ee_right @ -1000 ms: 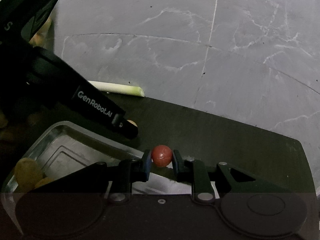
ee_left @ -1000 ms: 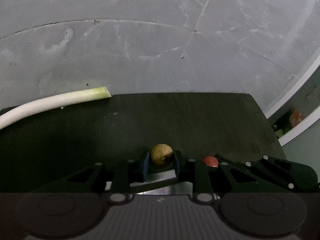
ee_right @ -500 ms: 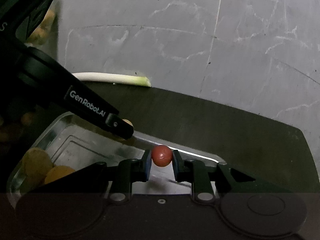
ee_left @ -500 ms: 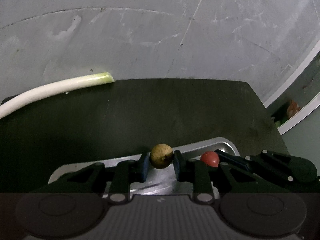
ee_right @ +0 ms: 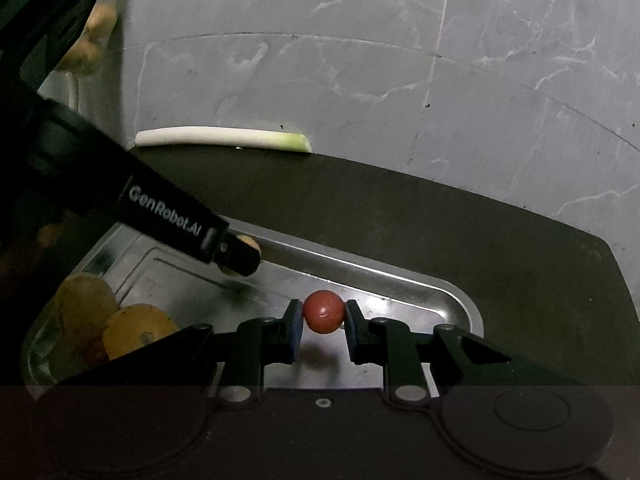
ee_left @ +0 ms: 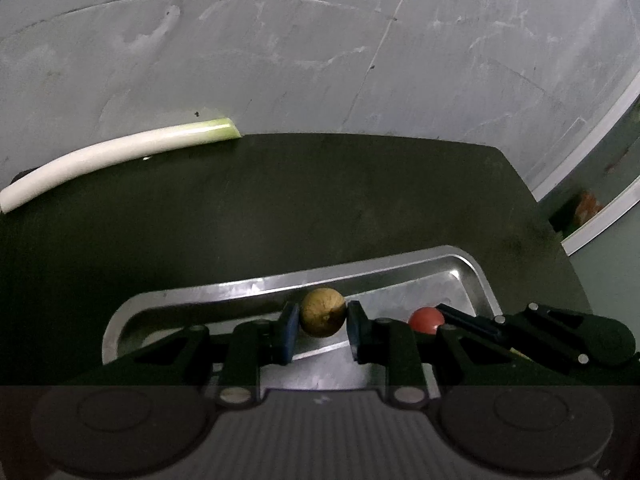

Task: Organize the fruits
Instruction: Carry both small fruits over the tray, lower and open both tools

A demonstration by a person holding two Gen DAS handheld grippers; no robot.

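Left gripper [ee_left: 322, 330] pinching a brownish-yellow fruit [ee_left: 322, 312] and right gripper [ee_right: 322, 330] clamping a small red fruit [ee_right: 323, 311], I hold both over the metal tray [ee_right: 460, 300] for sorting alongside the yellow fruits [ee_right: 136, 330].

- The metal tray [ee_right: 460, 300] has bare floor across its middle and right end, under the right gripper [ee_right: 322, 318] and its small red fruit [ee_right: 323, 317].
- The tray's left end is crowded by yellow fruits [ee_right: 136, 330] lying close together.
- The left gripper [ee_right: 240, 258] reaches in over the tray's far rim with a brown fruit [ee_left: 322, 312], blocking that side.
- The two grippers sit near each other, leaving a narrow gap.
- The dark mat [ee_left: 320, 200] beyond the tray lies bare.
- A leek stalk [ee_left: 112, 154] lines the mat's far left edge.
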